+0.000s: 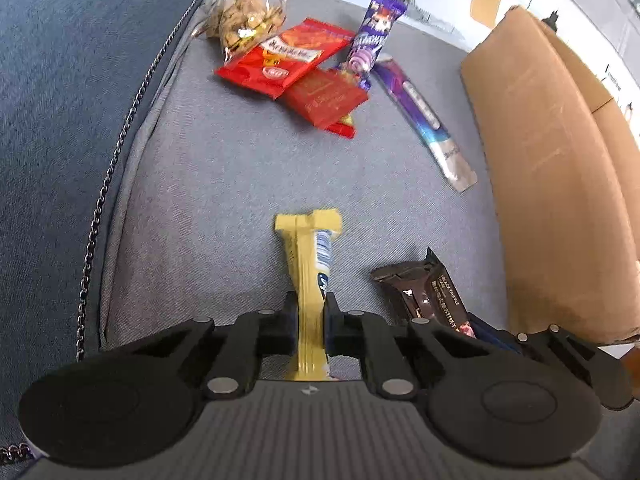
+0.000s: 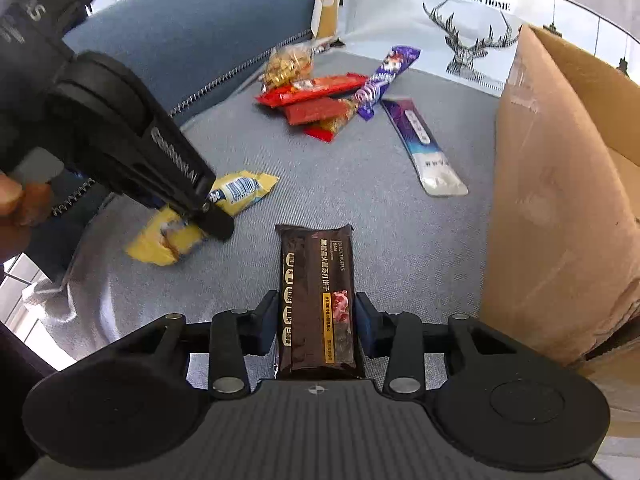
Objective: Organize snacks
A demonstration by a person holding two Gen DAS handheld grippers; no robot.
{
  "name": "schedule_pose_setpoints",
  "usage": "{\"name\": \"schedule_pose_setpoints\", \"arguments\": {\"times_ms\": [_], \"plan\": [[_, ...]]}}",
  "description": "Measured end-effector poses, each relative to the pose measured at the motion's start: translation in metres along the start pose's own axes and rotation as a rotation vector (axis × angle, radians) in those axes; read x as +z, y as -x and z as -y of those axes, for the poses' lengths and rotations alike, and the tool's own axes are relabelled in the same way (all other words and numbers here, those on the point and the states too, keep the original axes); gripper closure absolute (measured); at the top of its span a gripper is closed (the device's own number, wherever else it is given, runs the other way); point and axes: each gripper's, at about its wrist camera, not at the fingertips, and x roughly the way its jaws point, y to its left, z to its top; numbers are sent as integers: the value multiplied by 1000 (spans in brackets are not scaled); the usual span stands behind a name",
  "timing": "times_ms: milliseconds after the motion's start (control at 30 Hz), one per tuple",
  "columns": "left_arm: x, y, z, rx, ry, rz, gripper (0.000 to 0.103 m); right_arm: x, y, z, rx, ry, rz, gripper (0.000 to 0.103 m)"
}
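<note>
Left wrist view: the left gripper point(image 1: 311, 312) is sitting clamped on a yellow foil snack bar with a blue-white label point(image 1: 310, 256), pads pressing both sides, the bar sticking out forward over the grey fabric cushion point(image 1: 208, 200). Just right of it the dark brown truffle cracker packet point(image 1: 424, 288) is lying partly behind the gripper's linkage. Further off a pile is sitting near the blue sofa back point(image 1: 72, 80): a clear bag of nuts point(image 1: 244, 16), a flat red wrapper with white label point(image 1: 284, 58), a darker red packet point(image 1: 326, 98) under it, an upright purple wrapper point(image 1: 374, 36). A long purple-to-silver sachet point(image 1: 426, 124) is lying apart, near the brown cardboard box point(image 1: 540, 160).

Right wrist view: the right gripper point(image 2: 316, 320) is holding the dark brown packet point(image 2: 316, 300) lengthwise between its pads, both touching its edges. To the left, the left gripper point(image 2: 208, 210) is pinching the yellow bar point(image 2: 236, 190), crumpled, at cushion level; a person's fingers point(image 2: 24, 200) are showing at the edge. The red and purple pile point(image 2: 320, 100), the sachet point(image 2: 424, 148) and the cardboard box point(image 2: 560, 200) are lying beyond.
</note>
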Motion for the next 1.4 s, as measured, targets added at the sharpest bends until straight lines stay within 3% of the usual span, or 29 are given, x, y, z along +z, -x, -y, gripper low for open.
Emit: {"name": "schedule_pose_setpoints", "arguments": {"times_ms": [533, 900, 1133, 1267, 1400], "plan": [[19, 44, 5, -143, 95, 279, 93, 29, 67, 12, 17, -45, 282, 62], [23, 68, 42, -207, 6, 482, 93, 73, 125, 97, -63, -149, 467, 62], [29, 67, 78, -251, -26, 530, 93, 72, 126, 161, -175, -265, 519, 62], [32, 64, 102, -287, -40, 555, 93, 51, 123, 184, -217, -285, 470, 62], [32, 62, 128, -325, -41, 579, 93, 46, 133, 203, -253, -285, 490, 62]]}}
